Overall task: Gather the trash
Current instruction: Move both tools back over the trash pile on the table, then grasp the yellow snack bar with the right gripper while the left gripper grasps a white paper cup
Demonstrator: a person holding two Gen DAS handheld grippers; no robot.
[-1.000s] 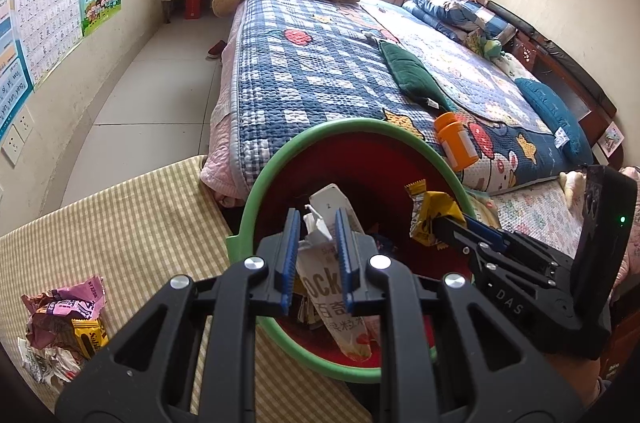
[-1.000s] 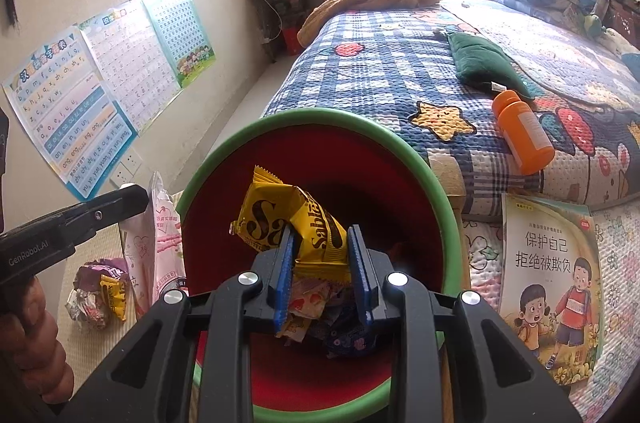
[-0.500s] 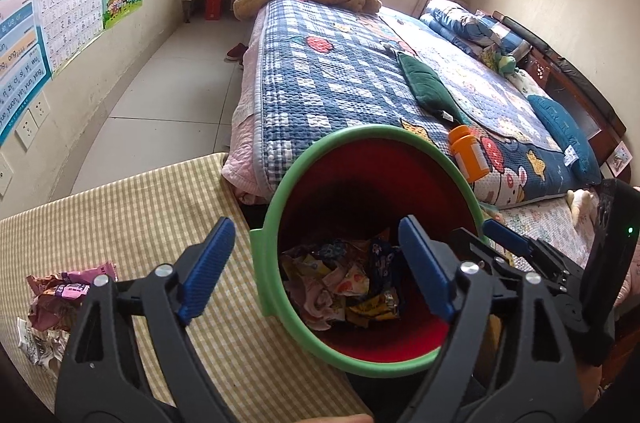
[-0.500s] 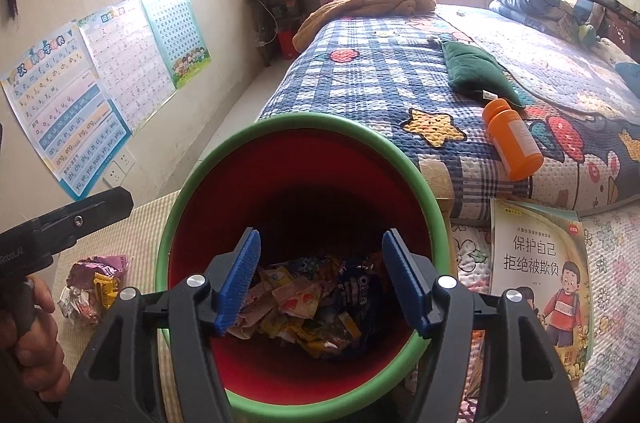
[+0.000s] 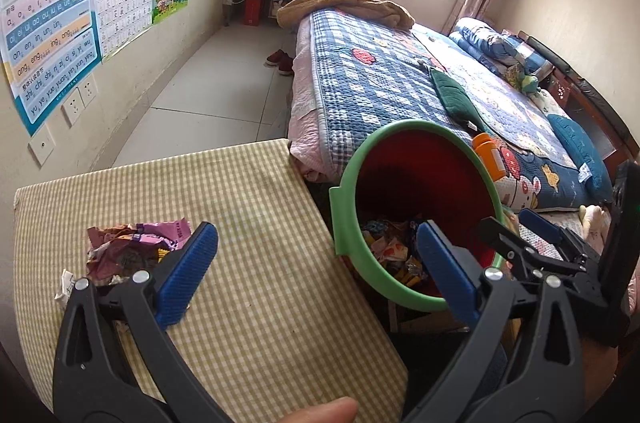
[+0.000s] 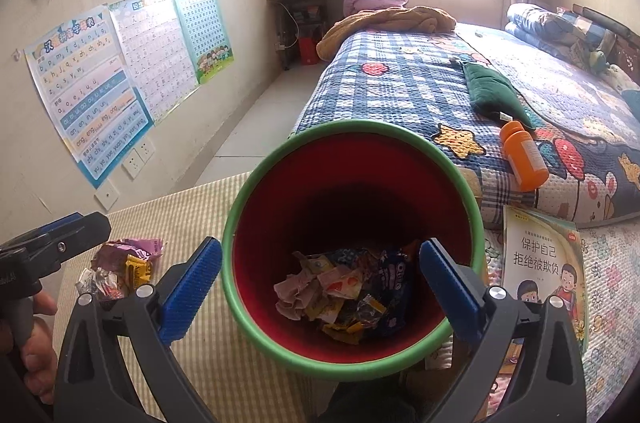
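Note:
A red bin with a green rim (image 5: 348, 231) (image 6: 240, 207) stands beside the checked table (image 5: 240, 191) (image 6: 180, 215), with several crumpled wrappers (image 5: 392, 247) (image 6: 340, 291) at its bottom. A pile of wrappers (image 5: 132, 247) (image 6: 120, 267), pink and yellow, lies on the cloth at the left. My left gripper (image 5: 316, 227) hovers over the table's edge between pile and bin; its jaws are opening wide, with nothing between them. My right gripper (image 6: 320, 243) hangs above the bin's mouth, jaws also opening, holding nothing. Each gripper shows at the edge of the other's view.
A bed with a blue checked quilt (image 5: 360, 83) runs behind the bin. On it lie an orange bottle (image 5: 488, 155) (image 6: 524, 159) and a green pouch (image 6: 492, 91). A children's book (image 6: 540, 263) rests right of the bin. Posters and sockets line the left wall.
Both grippers opened: the left let go a white packet and the right a yellow wrapper, which dropped into the bin. The left gripper then swung left over the table.

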